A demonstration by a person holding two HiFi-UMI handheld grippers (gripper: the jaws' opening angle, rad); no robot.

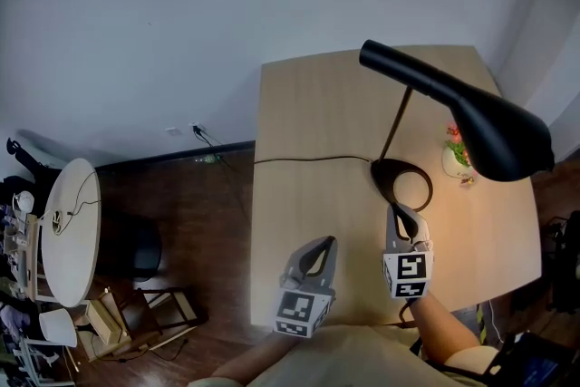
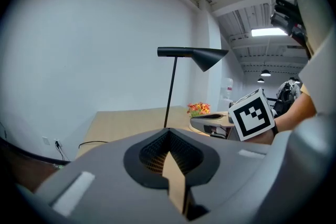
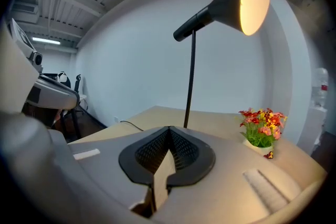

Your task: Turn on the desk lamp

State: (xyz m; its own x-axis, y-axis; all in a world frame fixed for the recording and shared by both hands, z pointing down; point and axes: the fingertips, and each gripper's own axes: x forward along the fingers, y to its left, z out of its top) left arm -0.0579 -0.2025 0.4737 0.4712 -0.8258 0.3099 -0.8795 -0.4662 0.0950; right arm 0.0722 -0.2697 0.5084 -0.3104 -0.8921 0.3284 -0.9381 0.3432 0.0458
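While the desk lamp (image 1: 498,127) shone
Base (image 1: 385,173) lay just ahead of right gripper (image 1: 397,213); it and left gripper (image 1: 324,247) were fully closed, empty.

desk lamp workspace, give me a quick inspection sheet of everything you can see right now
surface: wooden desk, bare except for the items below
job's things: black lamp, shade glowing inside, so it appears on; its ring base sits flat on the desk
clutter: small flower pot to the right of the base
grippers: right gripper at the base's near edge, contact unclear, jaws shut and empty; left gripper over the desk's near part, jaws shut and empty
cables: cord runs from the base across the desk toward a wall socket
surroundings: round white table on the floor to the left
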